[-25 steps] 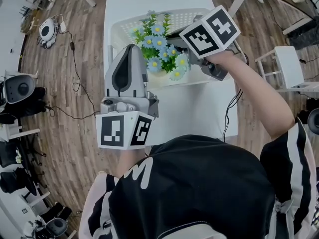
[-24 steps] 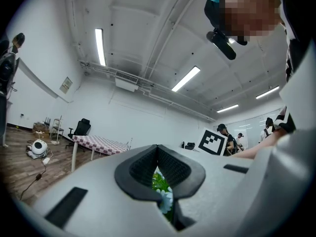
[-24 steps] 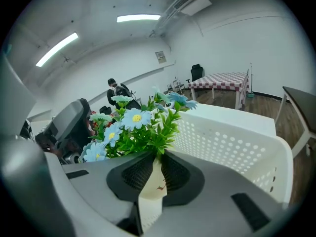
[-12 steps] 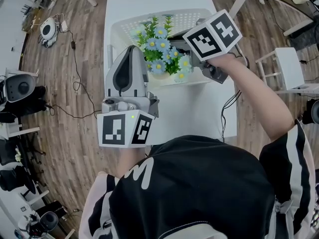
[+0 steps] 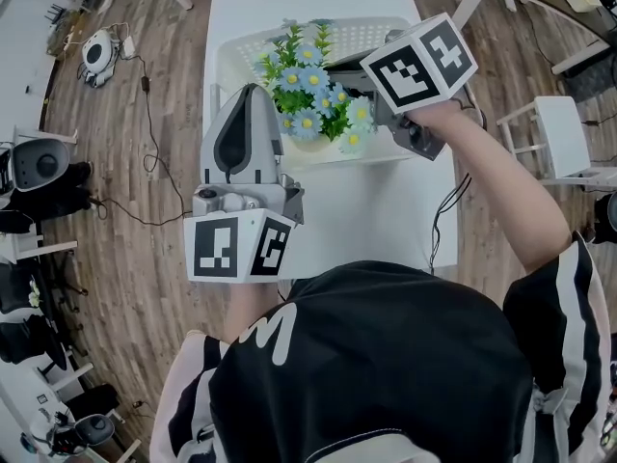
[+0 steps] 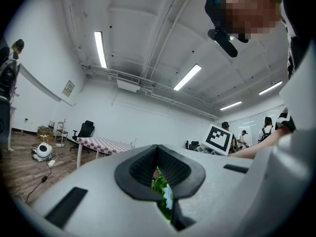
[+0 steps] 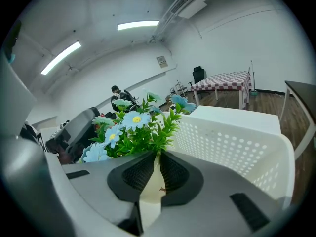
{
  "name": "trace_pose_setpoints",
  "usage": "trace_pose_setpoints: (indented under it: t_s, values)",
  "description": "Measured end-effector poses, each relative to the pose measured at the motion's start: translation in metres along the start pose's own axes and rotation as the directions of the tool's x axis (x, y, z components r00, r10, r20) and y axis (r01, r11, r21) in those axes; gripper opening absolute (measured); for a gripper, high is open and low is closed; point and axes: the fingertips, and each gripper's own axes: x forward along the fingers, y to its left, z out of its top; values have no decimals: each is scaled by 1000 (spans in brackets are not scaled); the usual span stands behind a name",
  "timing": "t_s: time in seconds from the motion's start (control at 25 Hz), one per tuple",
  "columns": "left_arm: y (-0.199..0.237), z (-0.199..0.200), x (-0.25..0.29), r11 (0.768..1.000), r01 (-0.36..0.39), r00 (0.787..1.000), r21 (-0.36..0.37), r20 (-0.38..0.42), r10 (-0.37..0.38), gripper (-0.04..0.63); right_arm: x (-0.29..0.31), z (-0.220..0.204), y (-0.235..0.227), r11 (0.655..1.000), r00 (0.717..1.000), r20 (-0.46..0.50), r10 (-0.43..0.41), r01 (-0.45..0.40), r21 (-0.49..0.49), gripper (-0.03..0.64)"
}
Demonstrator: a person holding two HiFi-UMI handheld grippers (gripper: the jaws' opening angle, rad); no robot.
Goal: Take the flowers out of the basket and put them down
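Right gripper view looks along the right gripper (image 7: 157,156), whose two dark pads are clamped on the cream pot (image 7: 149,194) that carries the flowers (image 7: 129,132). Its jaws have just been closing, with the wall of that pot between them. The pale blue blooms and green leaves rise directly beyond the pads, in the middle left of the frame. The perforated wall of the white basket (image 7: 237,147) curves away to their right. Whether the pot rests on the basket floor cannot be told from any view. Left gripper view shows the left gripper (image 6: 157,152) with its pads drawn together and nothing between them. Only a sliver of leaf and petal shows through the slit below where they meet, beyond the tips. The right gripper's marker cube (image 6: 218,138) sits at the right centre of that frame. Head view alone gives the layout. The basket stands on a white table (image 5: 366,210) at the top centre, with the flowers over its lower part. The right gripper reaches in from the upper right, and the left gripper points up the frame just left of the bunch.
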Motion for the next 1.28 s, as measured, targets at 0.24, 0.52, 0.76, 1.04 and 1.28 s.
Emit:
trace_pose_setpoints:
  t_s: [0.24,0.52,0.76,1.04,1.28]
  values:
    - [-10,-14,-7,1000,-11,1000,11,-26,12,3,-3,-13,2,999,999,16,32,-33,21,46]
    - [-7,-20,-3,1000,-23,999,9,-45,23,3,22,-35,7,998,993,-106,61,-63,-17,12]
    - [11,-18,-7,999,-47,998,-4,-45,47,3,34,-32,-10,999,994,-103,39,-41,-19,12]
    - [21,-20,-4,999,-44,998,-28,-42,42,3,32,-58,21,937,947,-264,184,-250,-244,14]
    - [24,-15,2,999,-34,999,-42,-32,32,3,50,-96,15,864,901,-421,103,-291,-411,15]
